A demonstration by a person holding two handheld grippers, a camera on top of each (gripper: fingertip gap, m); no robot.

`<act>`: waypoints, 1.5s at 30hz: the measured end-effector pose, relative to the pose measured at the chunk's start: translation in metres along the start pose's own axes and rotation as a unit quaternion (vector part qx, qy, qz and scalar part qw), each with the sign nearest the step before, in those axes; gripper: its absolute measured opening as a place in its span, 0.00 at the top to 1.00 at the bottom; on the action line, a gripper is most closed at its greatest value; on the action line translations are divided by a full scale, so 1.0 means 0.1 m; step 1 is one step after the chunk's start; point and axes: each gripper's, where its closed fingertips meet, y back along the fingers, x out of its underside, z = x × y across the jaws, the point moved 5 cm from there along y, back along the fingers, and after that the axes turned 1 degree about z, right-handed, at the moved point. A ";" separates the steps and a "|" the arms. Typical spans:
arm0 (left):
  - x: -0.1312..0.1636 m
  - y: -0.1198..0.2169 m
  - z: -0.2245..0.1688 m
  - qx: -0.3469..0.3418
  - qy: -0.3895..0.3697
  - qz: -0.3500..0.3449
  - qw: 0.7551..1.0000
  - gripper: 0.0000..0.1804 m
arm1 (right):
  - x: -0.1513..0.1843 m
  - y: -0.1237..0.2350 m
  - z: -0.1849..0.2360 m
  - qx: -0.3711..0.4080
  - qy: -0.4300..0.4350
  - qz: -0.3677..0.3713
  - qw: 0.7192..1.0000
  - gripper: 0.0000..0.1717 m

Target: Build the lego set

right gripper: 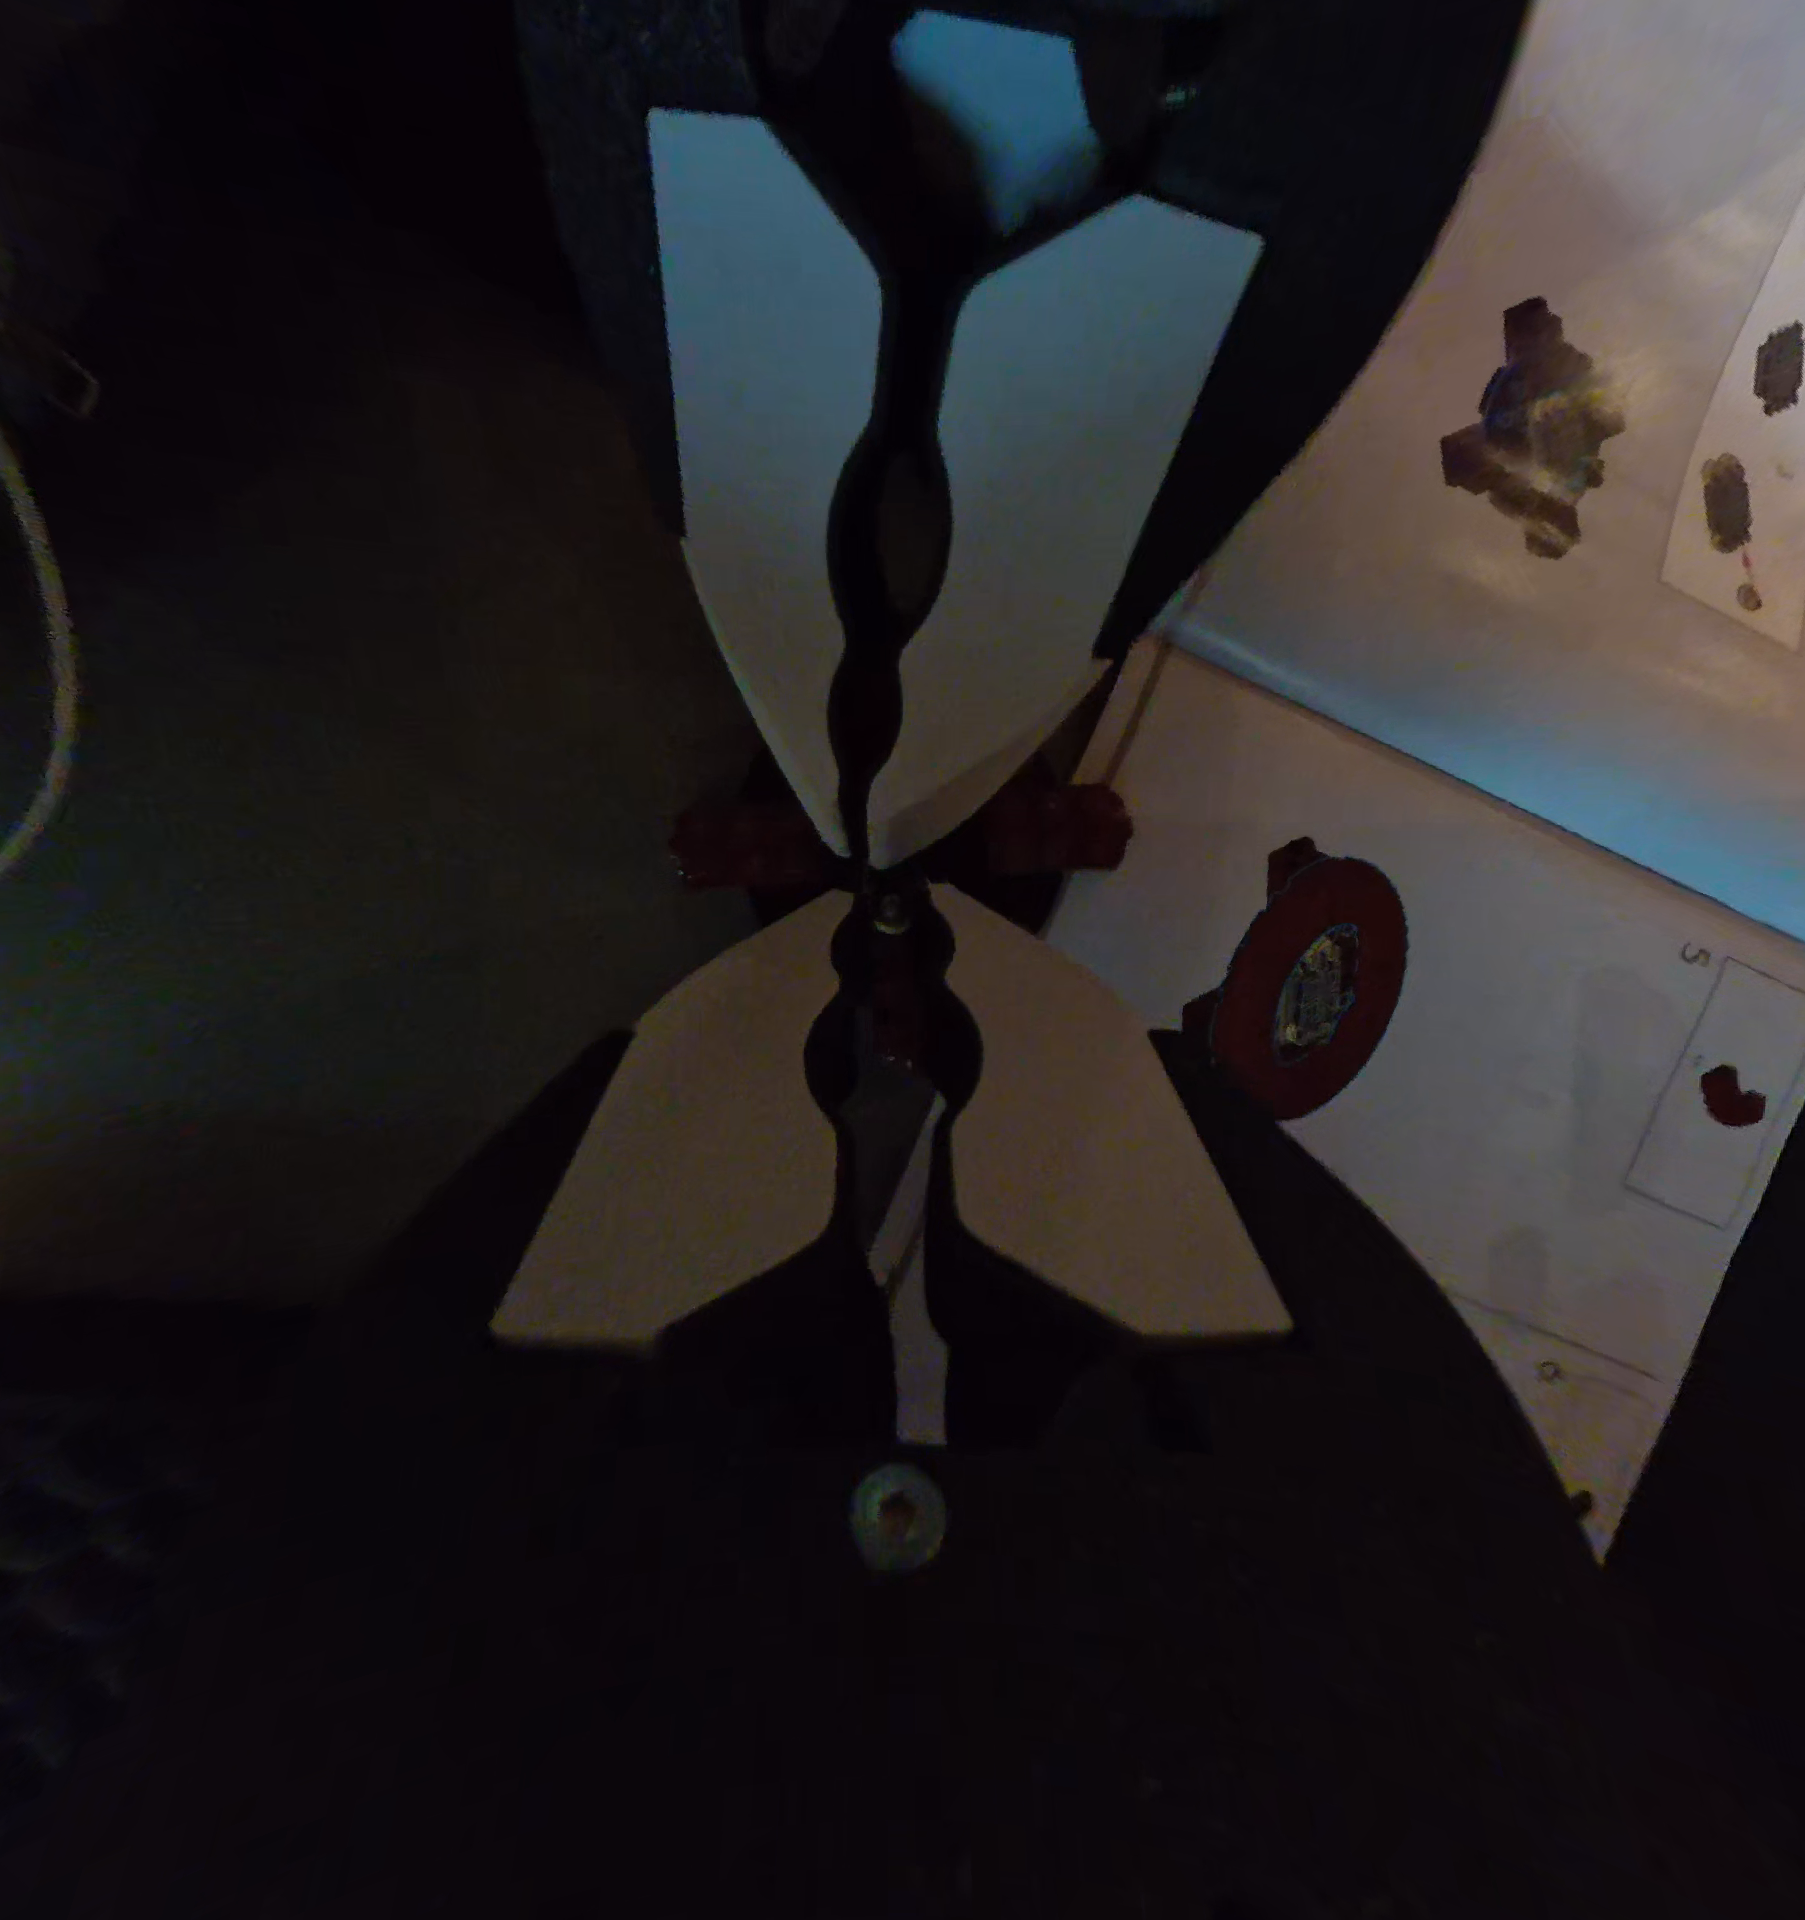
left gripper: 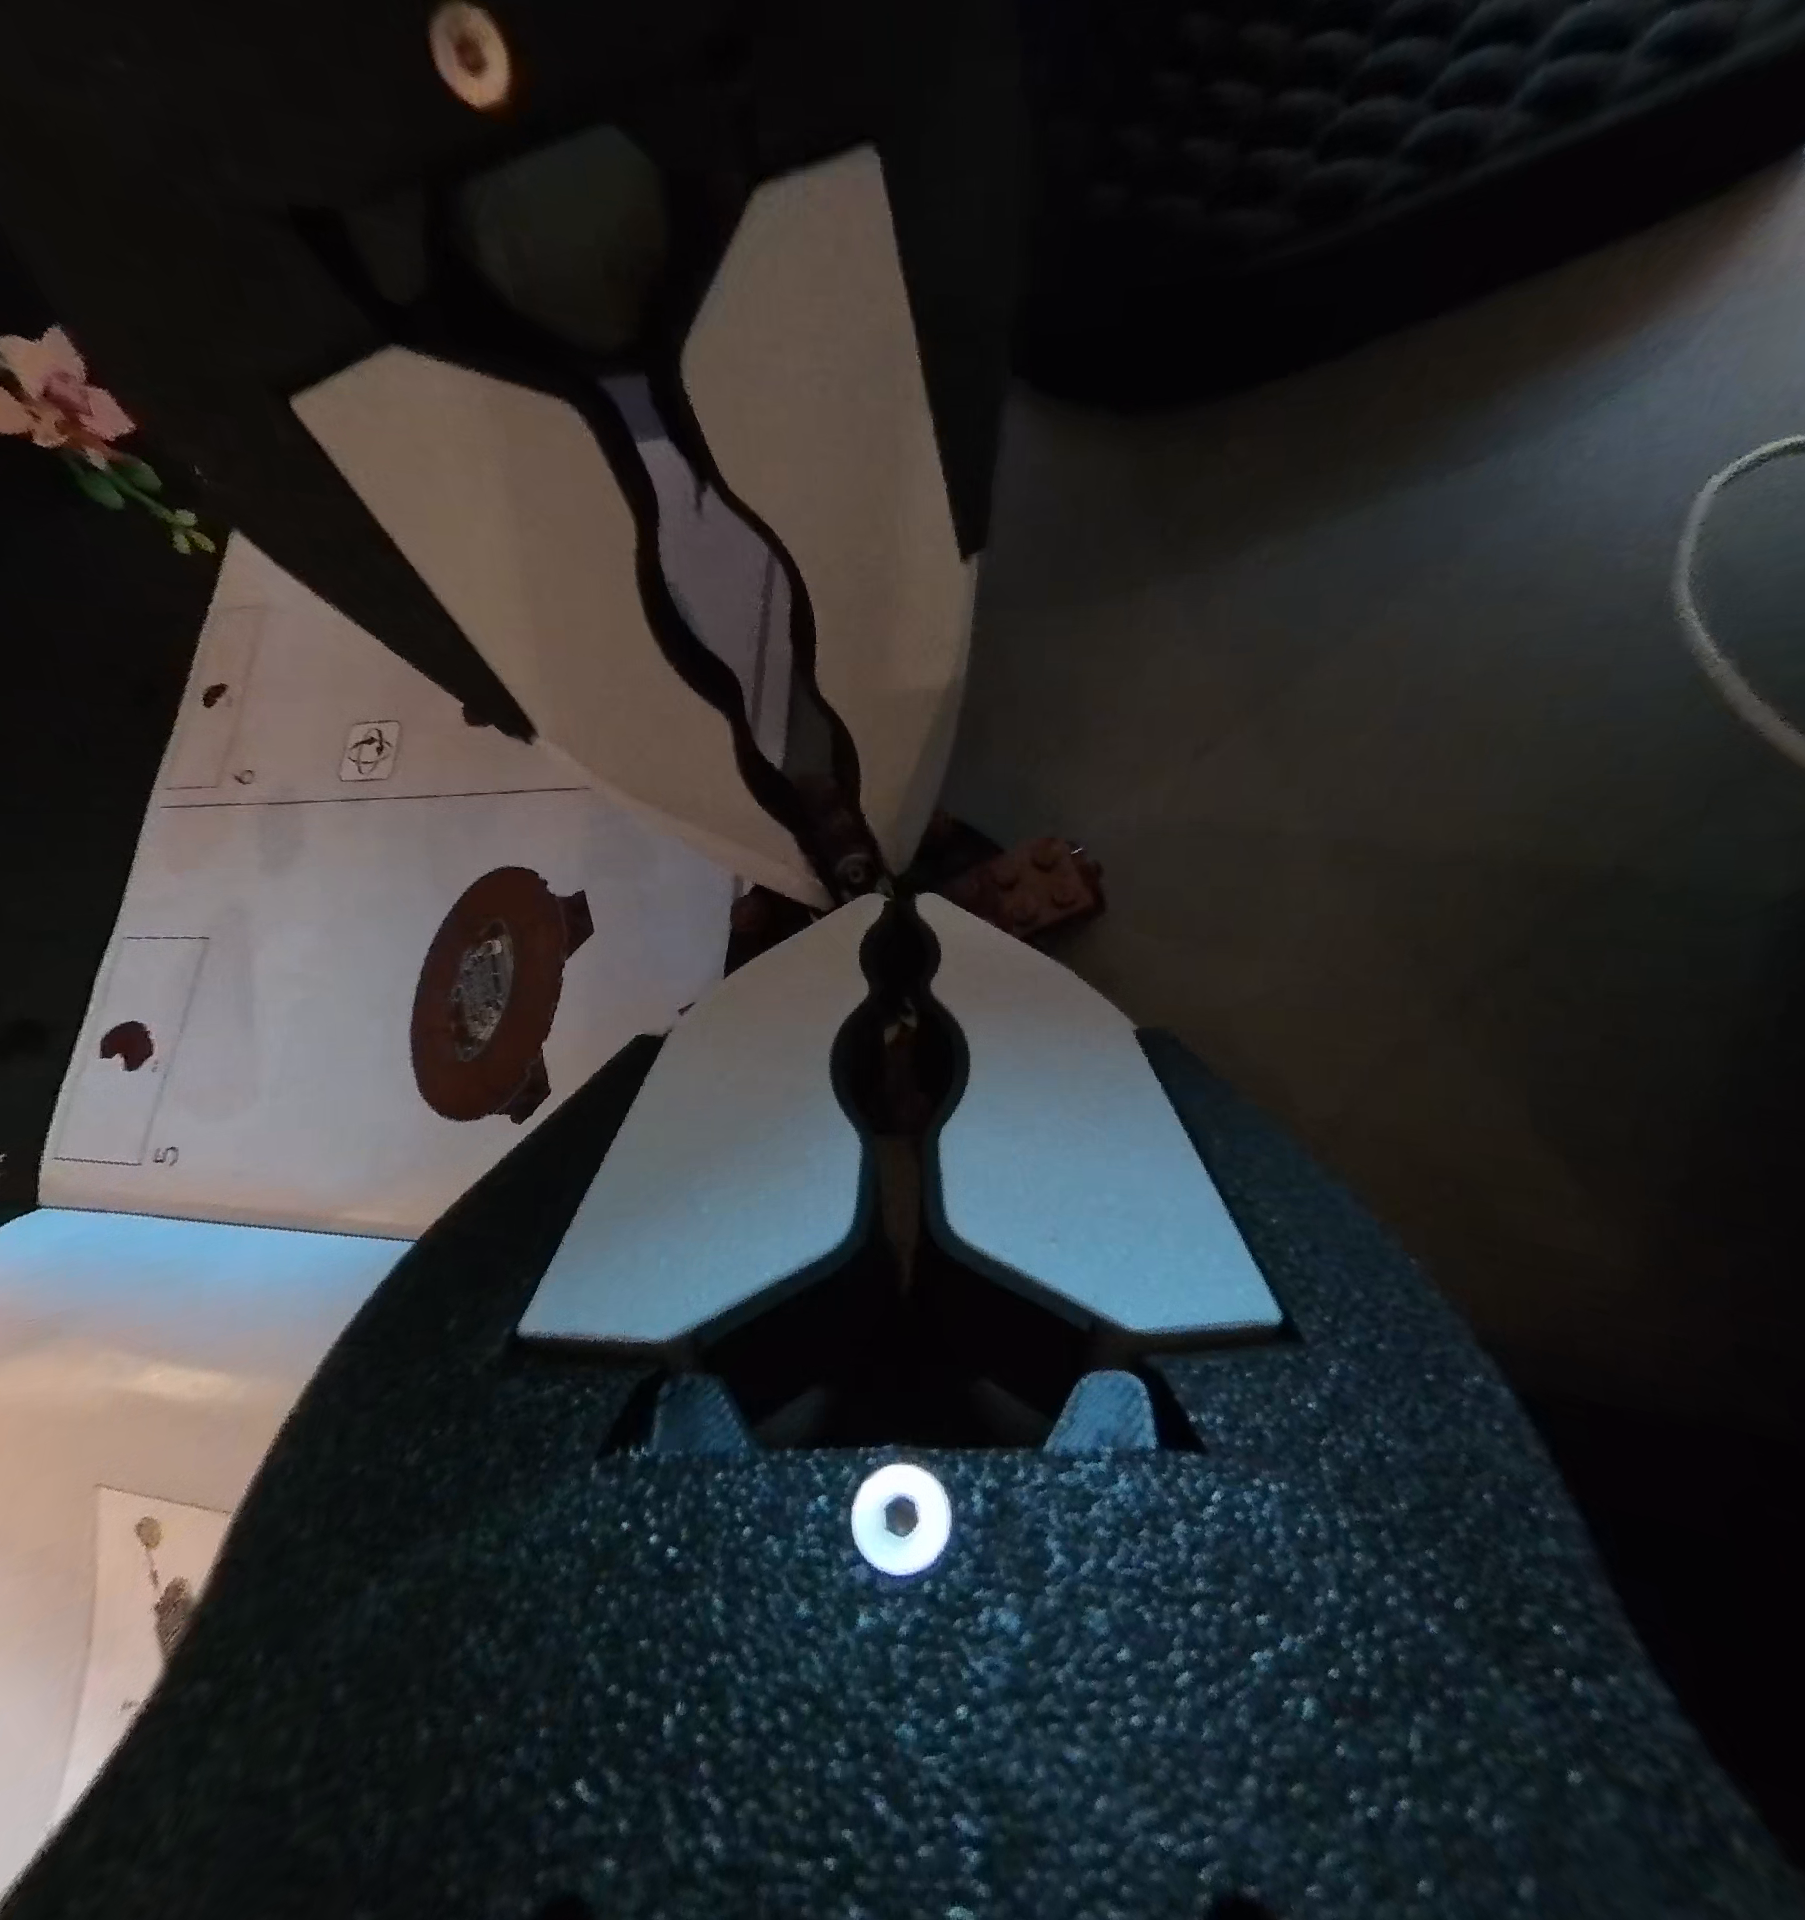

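A brown lego assembly [left gripper: 1049, 883] lies on the dark table, partly over the edge of the open instruction booklet [left gripper: 358, 935]. Both grippers meet tip to tip right above it. My left gripper [left gripper: 887, 906] is shut, its tips pressed together with nothing visible between them. It enters the right wrist view from the top [right gripper: 862, 847]. My right gripper [right gripper: 890, 909] is shut on a small brown piece [right gripper: 890, 920] with a grey pin end, held at its fingertips over the assembly [right gripper: 1069, 821]. In the left wrist view the right gripper [left gripper: 848, 868] comes in from the upper left. The middle of the assembly is hidden under the fingers.
The booklet page shows a round brown build [right gripper: 1313, 987]. A black box with a flower picture [left gripper: 36, 416] lies at the far left. A black bumpy mat [left gripper: 1397, 125] lies beyond the grippers. A thin white ring-shaped rim [left gripper: 1729, 623] sits on the grey table [left gripper: 1345, 727]. The tips of both grippers are at nearly the same place.
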 end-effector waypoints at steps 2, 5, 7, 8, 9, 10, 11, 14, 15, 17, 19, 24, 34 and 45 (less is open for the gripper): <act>0.00 0.00 0.00 -0.002 0.000 0.000 1.000 1.00 | 0.02 0.07 0.00 0.003 -0.029 -0.029 0.999 0.95; 0.00 0.00 0.00 -0.001 0.001 -0.001 1.000 1.00 | 0.02 0.18 0.00 0.006 -0.090 -0.085 0.992 1.00; 0.00 0.00 0.00 0.000 0.002 -0.001 1.000 1.00 | 0.01 0.16 0.04 0.011 -0.111 -0.098 0.989 1.00; 0.00 0.00 0.00 0.000 0.003 -0.001 1.000 1.00 | 0.01 0.14 0.05 0.013 -0.117 -0.100 0.988 1.00; 0.00 0.00 0.00 0.000 0.002 -0.002 1.000 1.00 | 0.02 0.11 0.05 0.016 -0.124 -0.096 0.987 1.00; 0.00 0.00 0.00 0.000 0.002 -0.002 1.000 1.00 | 0.05 0.08 0.05 0.014 -0.132 -0.084 0.988 1.00; 0.00 0.00 0.00 0.000 0.002 -0.002 1.000 1.00 | 0.09 0.05 0.05 0.014 -0.139 -0.071 0.988 1.00; 0.00 0.02 0.00 0.001 0.002 -0.007 1.000 1.00 | 0.10 0.01 0.05 0.008 -0.146 -0.076 0.986 1.00; -0.01 0.04 0.01 0.000 0.003 -0.016 1.000 1.00 | 0.11 0.01 0.05 0.008 -0.148 -0.076 0.986 1.00; -0.04 0.12 0.01 0.002 0.014 -0.043 0.999 0.96 | 0.11 0.01 0.05 0.008 -0.148 -0.076 0.986 1.00; -0.02 0.17 0.02 0.008 0.035 -0.047 0.998 0.96 | 0.11 0.00 0.05 0.009 -0.151 -0.081 0.985 1.00; 0.07 0.15 0.00 -0.009 0.030 -0.013 0.999 0.95 | 0.10 0.00 0.08 0.015 -0.152 -0.084 0.985 1.00; 0.14 0.20 -0.05 -0.031 0.027 0.010 0.999 0.94 | -0.05 -0.03 0.19 0.043 -0.259 -0.101 0.960 0.93; 0.12 0.17 -0.11 -0.031 0.001 0.008 0.999 0.96 | -0.05 -0.14 0.27 0.125 -0.369 -0.086 0.917 0.96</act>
